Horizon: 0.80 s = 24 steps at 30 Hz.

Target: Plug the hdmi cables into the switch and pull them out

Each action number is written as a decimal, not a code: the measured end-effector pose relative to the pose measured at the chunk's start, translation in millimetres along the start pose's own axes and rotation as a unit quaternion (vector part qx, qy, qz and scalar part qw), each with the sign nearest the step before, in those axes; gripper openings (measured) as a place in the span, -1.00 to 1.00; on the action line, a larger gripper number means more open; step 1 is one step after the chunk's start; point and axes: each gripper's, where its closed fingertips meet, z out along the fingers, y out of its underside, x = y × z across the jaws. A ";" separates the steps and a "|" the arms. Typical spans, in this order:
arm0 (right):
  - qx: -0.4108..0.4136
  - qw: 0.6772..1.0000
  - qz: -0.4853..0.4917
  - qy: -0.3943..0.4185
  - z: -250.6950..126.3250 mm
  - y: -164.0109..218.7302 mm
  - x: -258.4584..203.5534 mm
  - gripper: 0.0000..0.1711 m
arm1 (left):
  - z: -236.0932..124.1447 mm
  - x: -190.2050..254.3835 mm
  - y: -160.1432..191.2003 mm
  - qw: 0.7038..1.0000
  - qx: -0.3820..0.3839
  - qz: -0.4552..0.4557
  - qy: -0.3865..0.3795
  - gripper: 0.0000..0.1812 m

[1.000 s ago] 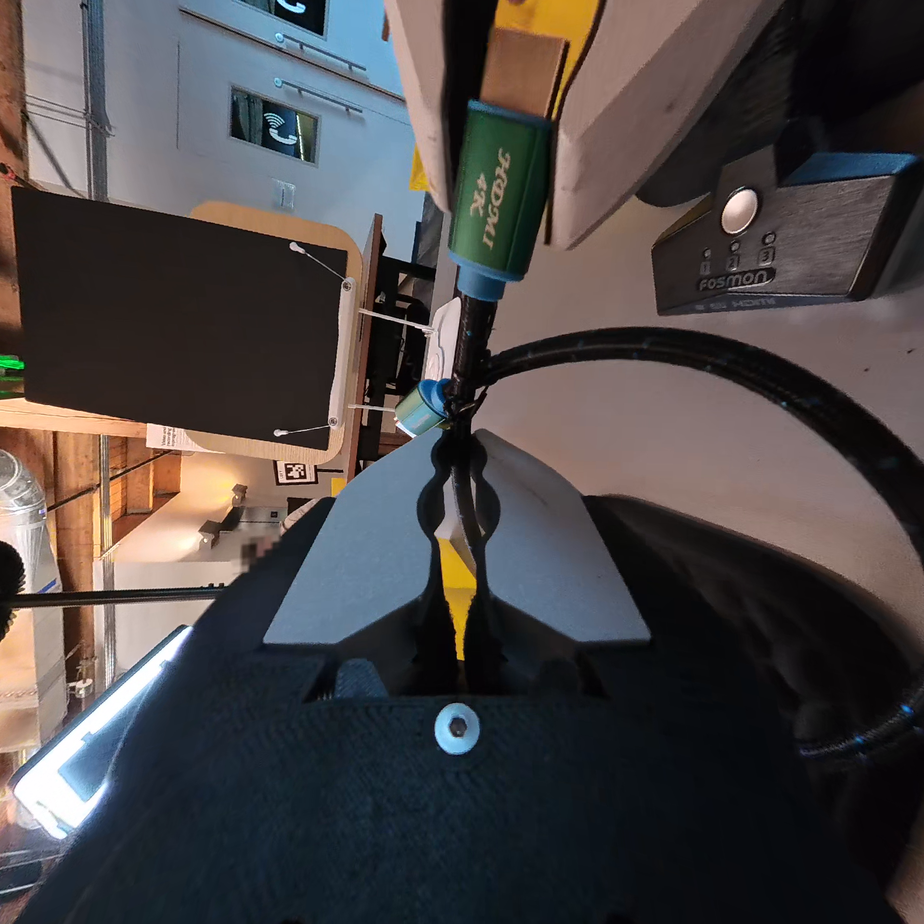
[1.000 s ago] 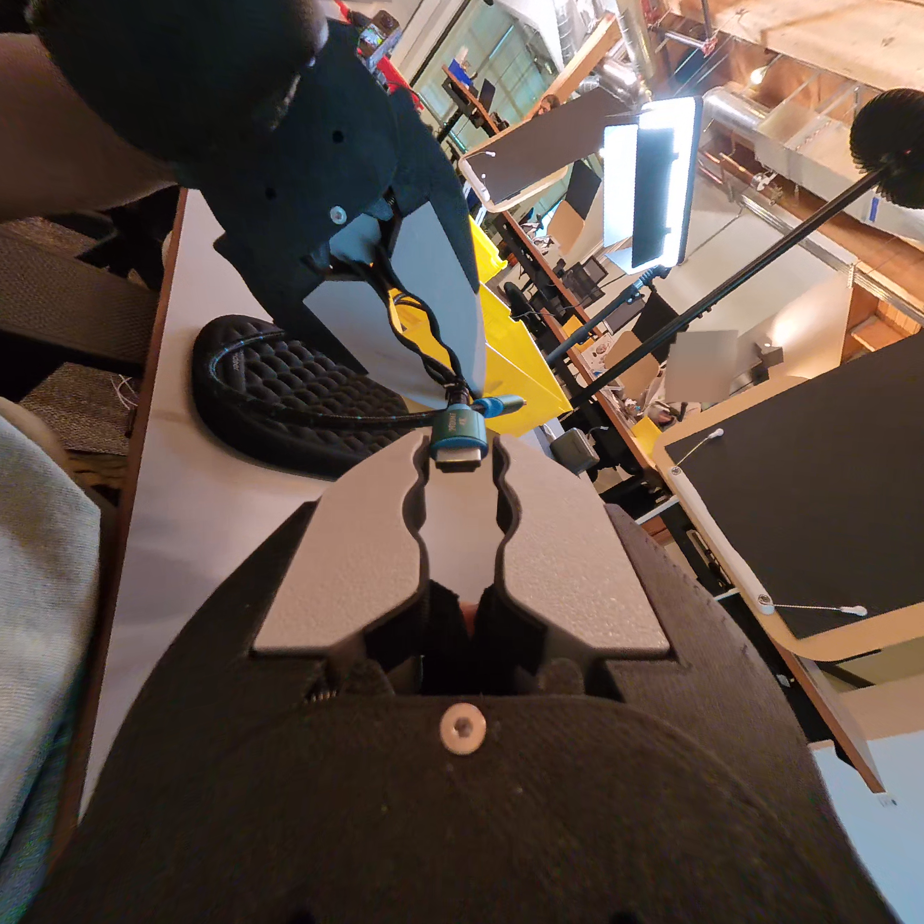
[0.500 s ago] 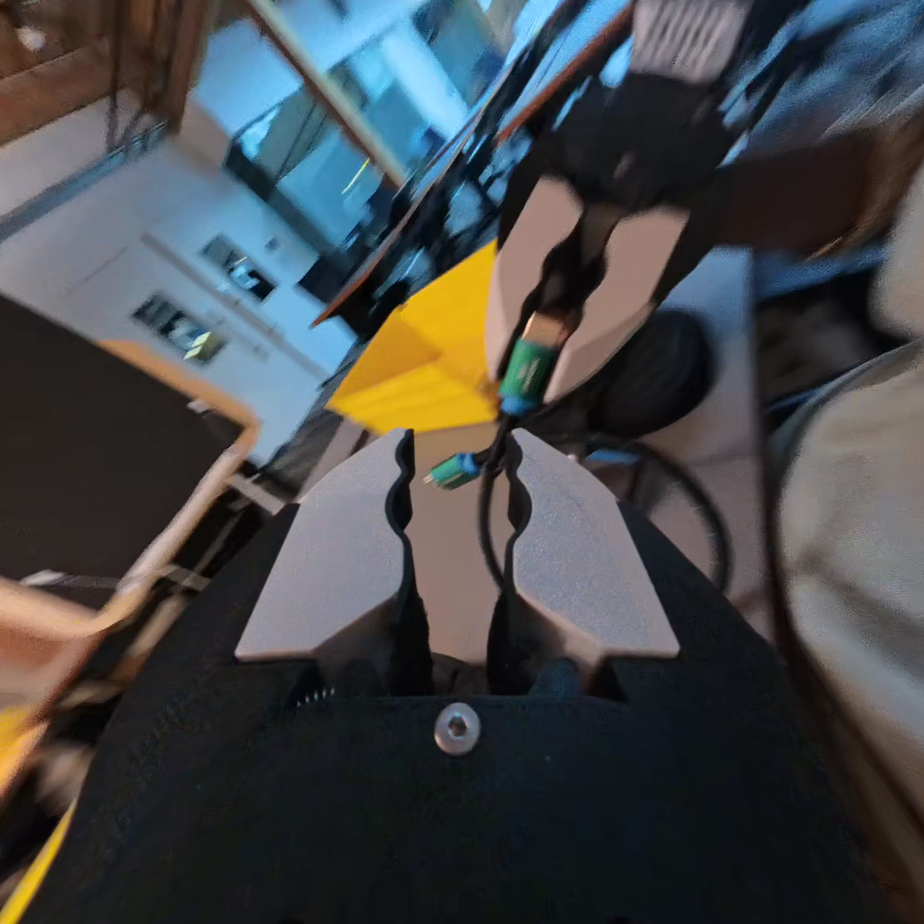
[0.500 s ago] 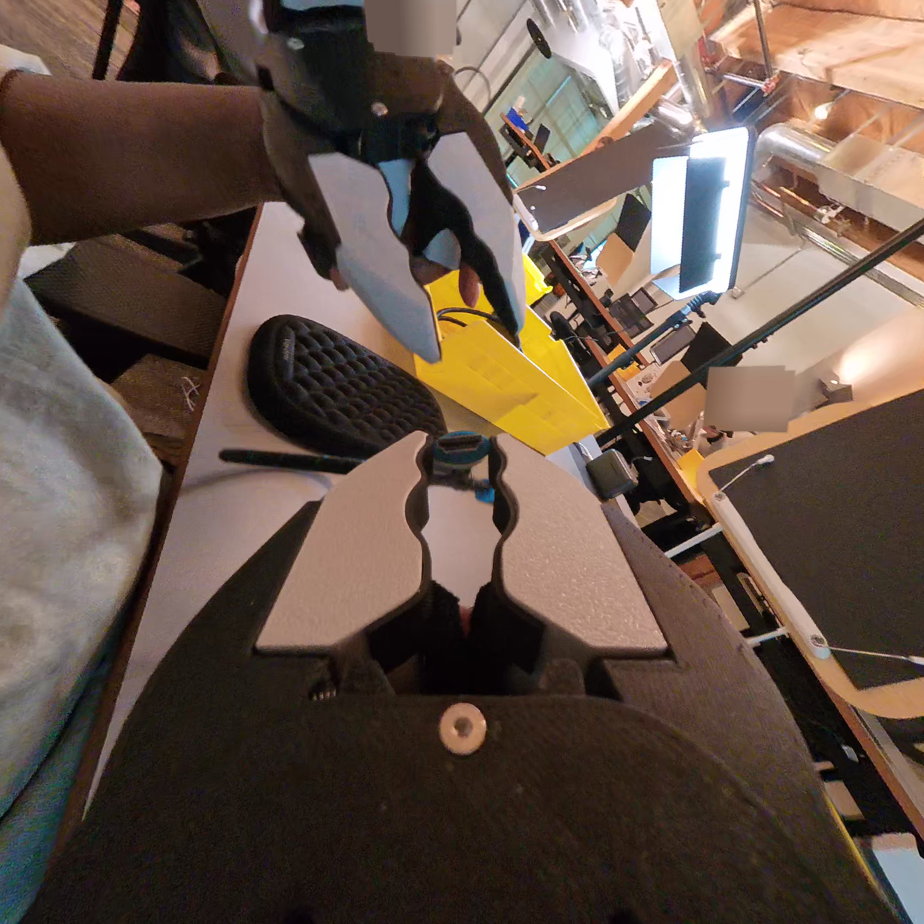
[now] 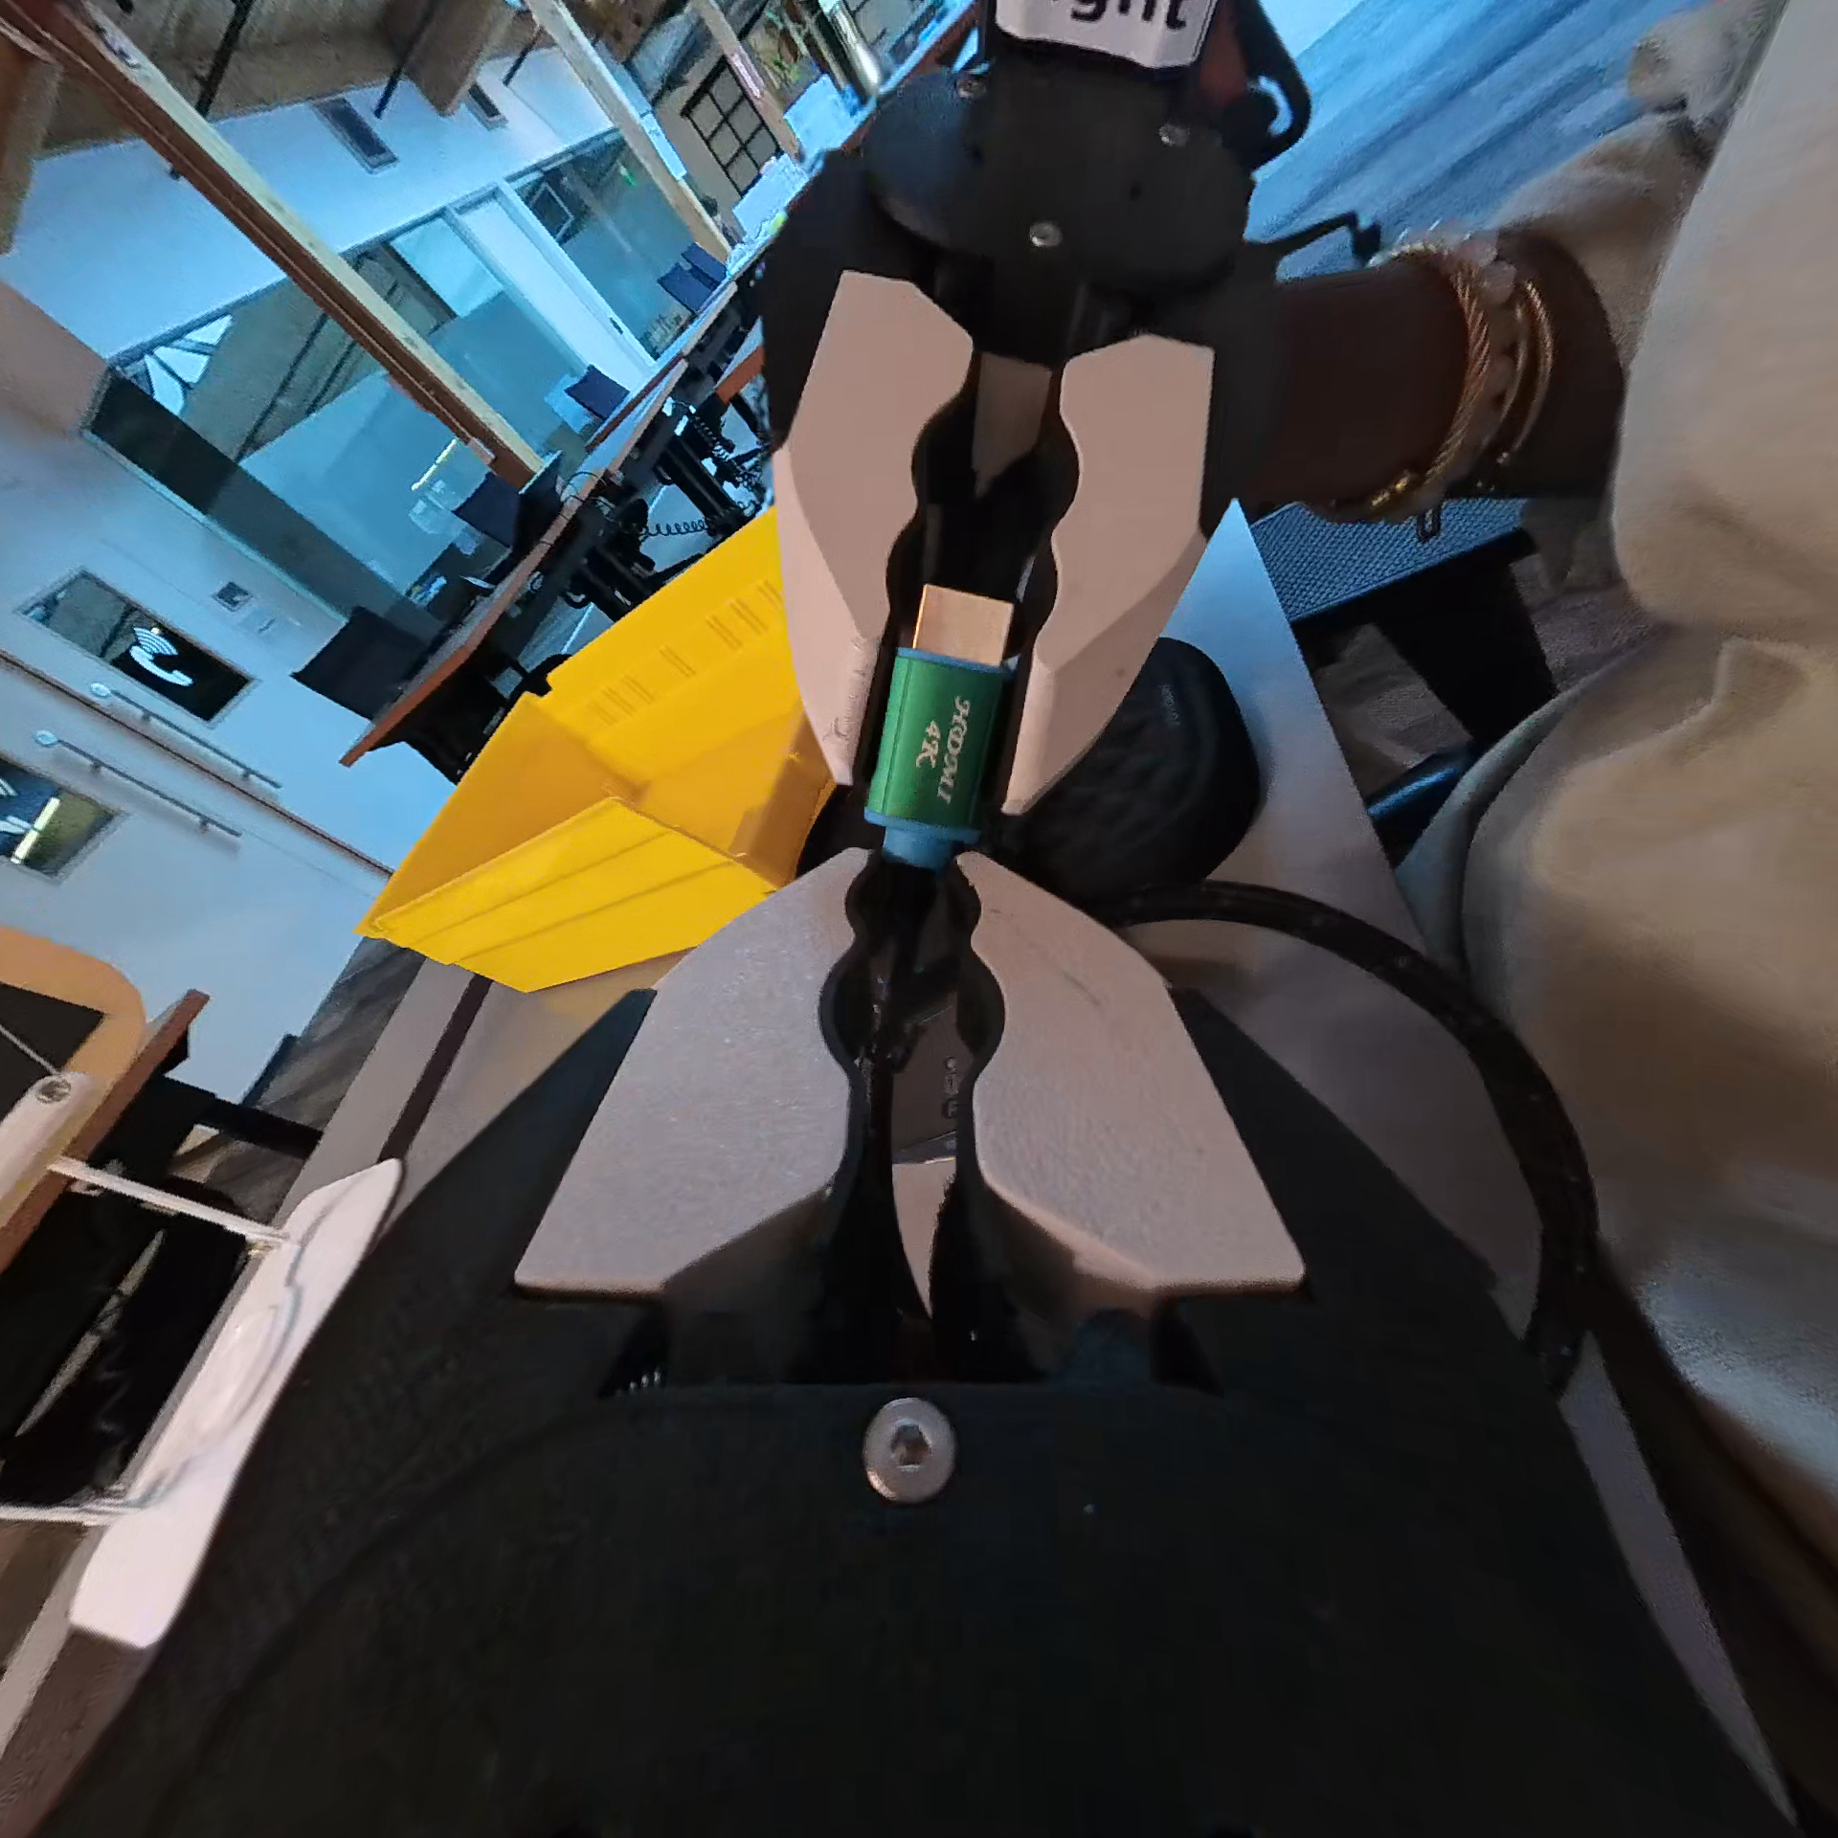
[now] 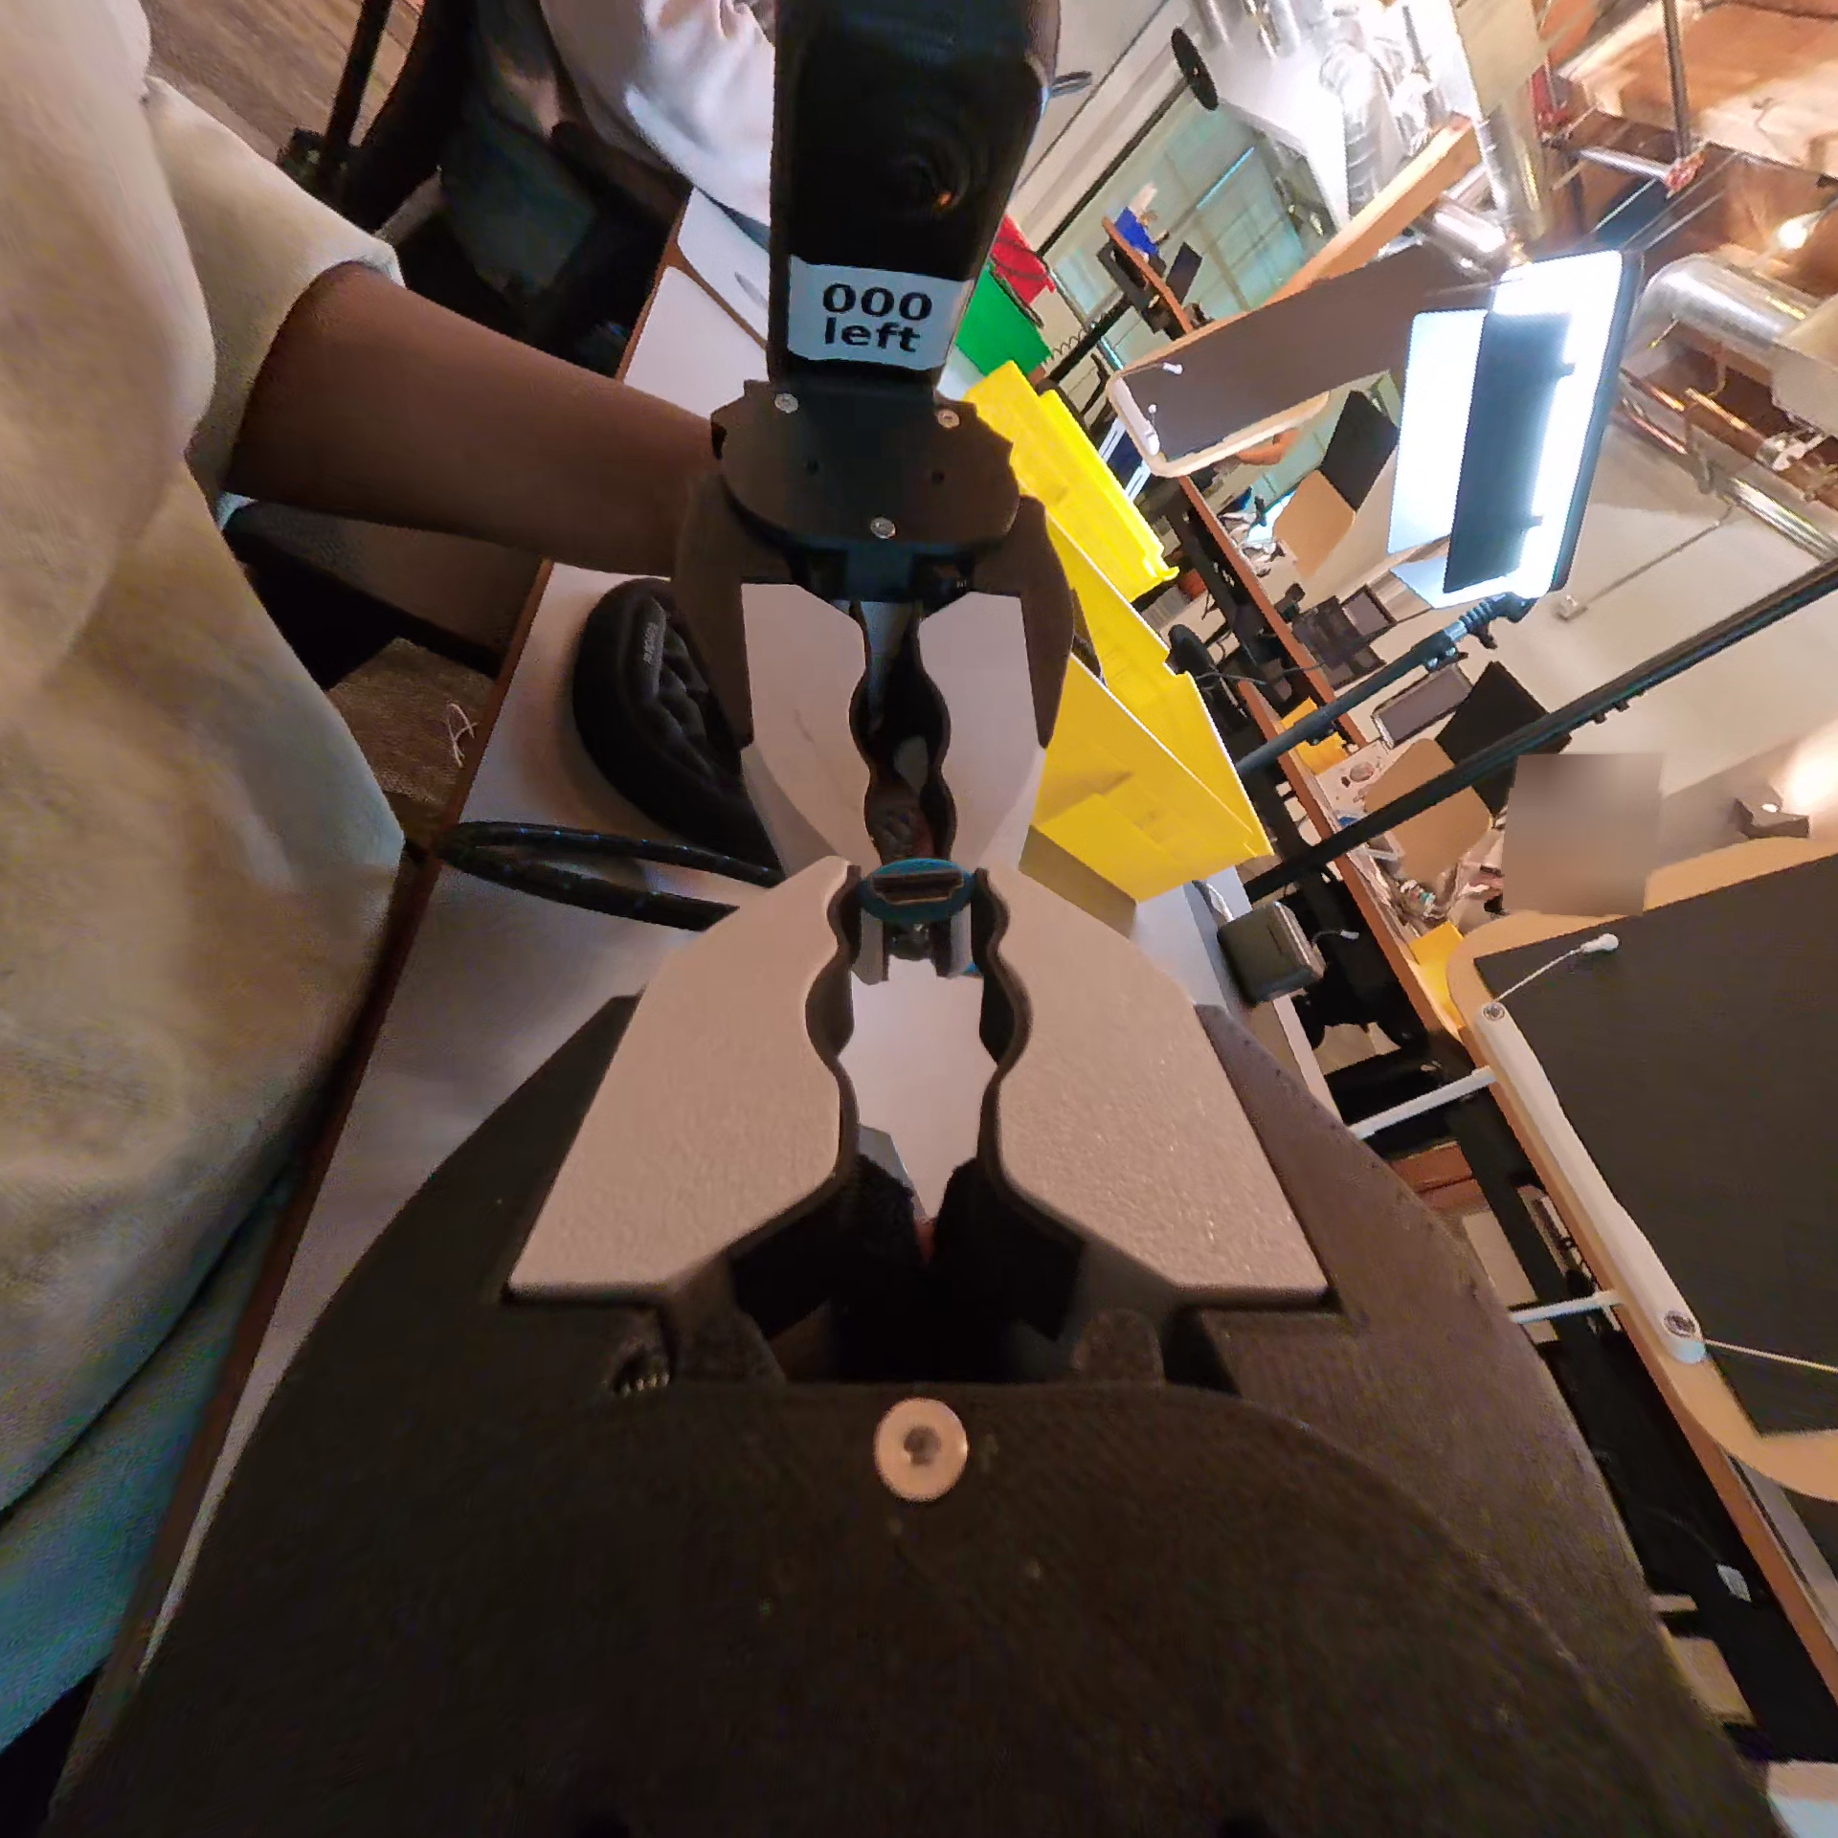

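Facing each other over a white table (image 5: 1293, 637), two hand-held grippers shared one HDMI cable.

Left wrist view: the left gripper (image 5: 910, 895) pointed toward twelve o'clock, its jaws narrowed to a slim gap around the black cable (image 5: 1472, 1024) just behind the plug. The green plug (image 5: 930, 751) sat directly ahead at twelve o'clock, touching distance from the left tips, its long axis running straight along the line between the two grippers, gold metal end pointing away. The right gripper (image 5: 930, 786) reached in from twelve o'clock and clamped the plug's green shell between its tips. The cable looped out toward three o'clock and back under the left gripper. A yellow bin (image 5: 617, 806) lay at ten o'clock and a black padded case (image 5: 1154, 786) at one o'clock. A dark block glimpsed through the left jaw gap may have been the switch; I cannot tell.

Right wrist view: the right gripper (image 6: 913, 900) held the plug (image 6: 913, 887) end-on at its tips, jaws narrow and closed on it, the connector opening facing the camera. The left gripper (image 6: 907, 845) hung at twelve o'clock, tips almost meeting the right's, nearly closed on cable. Black cable (image 6: 597, 860) trailed to nine o'clock across the table. No switch was clearly visible, so the plug appeared unplugged and the right gripper nearer to it.
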 end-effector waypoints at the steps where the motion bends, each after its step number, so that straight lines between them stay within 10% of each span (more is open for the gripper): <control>1: -0.005 1.000 0.001 -0.001 -0.9 2.2 0.3 -0.75 | 0.4 -0.6 2.1 1.000 -0.001 -0.009 -0.002 -0.89; 24: 0.023 0.998 0.041 -0.037 -1.7 5.7 -7.1 -0.76 | 1.4 7.2 22.4 0.998 -0.063 -0.018 -0.001 -0.95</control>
